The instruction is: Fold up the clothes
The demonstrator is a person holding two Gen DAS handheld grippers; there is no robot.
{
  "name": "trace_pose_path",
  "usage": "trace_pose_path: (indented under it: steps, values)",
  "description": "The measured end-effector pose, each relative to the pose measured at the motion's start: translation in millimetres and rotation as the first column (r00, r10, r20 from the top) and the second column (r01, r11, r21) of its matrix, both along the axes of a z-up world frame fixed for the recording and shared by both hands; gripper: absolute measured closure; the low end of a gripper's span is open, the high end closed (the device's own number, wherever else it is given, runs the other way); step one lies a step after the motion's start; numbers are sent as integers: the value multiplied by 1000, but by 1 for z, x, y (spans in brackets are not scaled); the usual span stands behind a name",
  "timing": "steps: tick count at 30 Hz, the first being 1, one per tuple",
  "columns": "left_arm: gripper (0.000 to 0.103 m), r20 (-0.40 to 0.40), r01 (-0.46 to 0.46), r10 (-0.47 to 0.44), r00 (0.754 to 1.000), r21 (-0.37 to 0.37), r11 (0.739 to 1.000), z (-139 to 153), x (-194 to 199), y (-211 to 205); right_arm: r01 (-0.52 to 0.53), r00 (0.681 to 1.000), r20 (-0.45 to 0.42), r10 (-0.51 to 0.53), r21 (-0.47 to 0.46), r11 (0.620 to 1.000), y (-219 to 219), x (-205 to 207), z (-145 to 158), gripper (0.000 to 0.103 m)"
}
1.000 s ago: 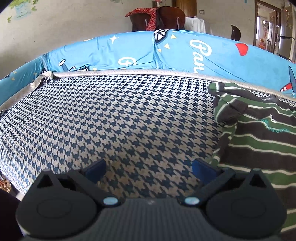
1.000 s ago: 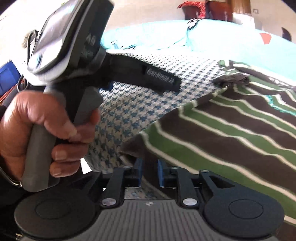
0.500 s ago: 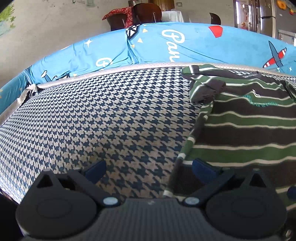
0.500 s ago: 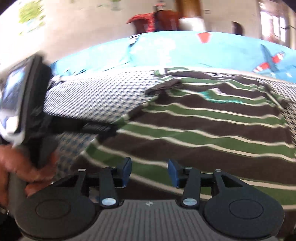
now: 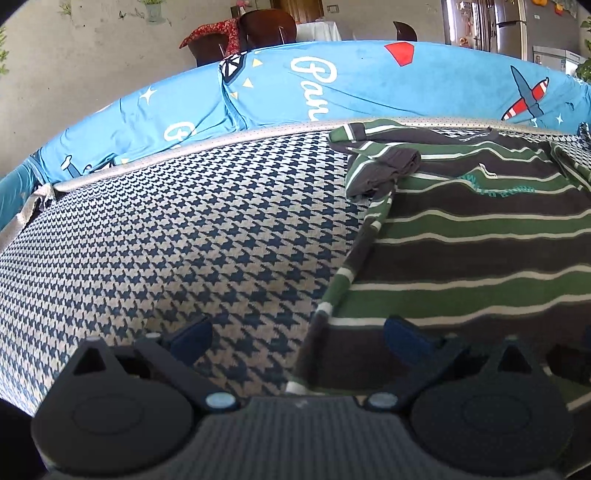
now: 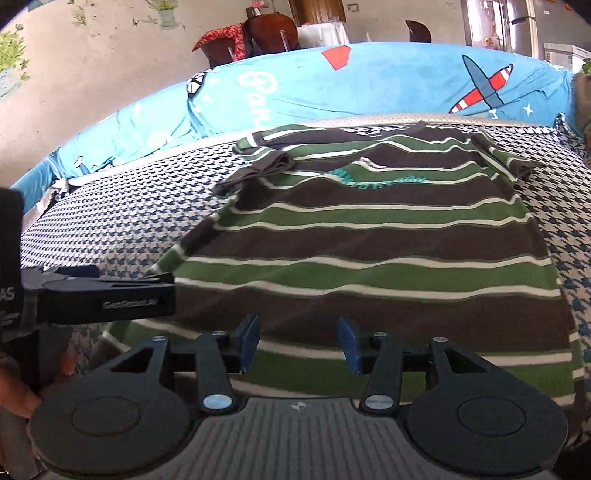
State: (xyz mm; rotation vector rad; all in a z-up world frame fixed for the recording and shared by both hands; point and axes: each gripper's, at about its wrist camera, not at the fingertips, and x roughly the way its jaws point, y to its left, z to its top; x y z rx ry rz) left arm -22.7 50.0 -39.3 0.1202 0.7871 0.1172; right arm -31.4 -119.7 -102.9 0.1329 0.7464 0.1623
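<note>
A green, brown and white striped t-shirt (image 6: 369, 236) lies spread flat on the houndstooth bed cover (image 5: 166, 229), collar at the far side. Its left sleeve (image 5: 380, 170) is bunched over the shoulder. My left gripper (image 5: 297, 334) stands open over the shirt's near left hem corner, one blue pad above the cover, the other above the shirt (image 5: 461, 236). My right gripper (image 6: 297, 341) is open above the near hem with nothing between its fingers. In the right wrist view the left gripper (image 6: 110, 291) reaches in from the left edge, held by a person's hand (image 6: 22, 387).
A blue printed sheet (image 5: 295, 88) with planes and lettering rises behind the cover. Beyond it stand chairs (image 5: 266, 26) with a red cloth, a white table and a doorway. Bare houndstooth cover stretches left of the shirt and in a strip on its right (image 6: 565, 236).
My right gripper let go of the shirt's hem edge, opened and swung right to face the shirt squarely. The left gripper moved right until the hem corner lay between its fingers.
</note>
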Motion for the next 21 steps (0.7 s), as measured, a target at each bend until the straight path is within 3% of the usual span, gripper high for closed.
trace_pose_path:
  steps: [9,13,21]
  values:
    - [0,-49,-38,36,998,-24,999,-6,33,1,43,999,26,-42,-35,998,-49,36,26,54]
    - [0,-60,-44,42,997,-28,999,-8,50,1,96,995,36,-95,-37,995,-78,58,37,47]
    - [0,-74,-35,31,997,-53,998,-5,80,1,234,972,-25,-233,51,971,-136,99,37,45]
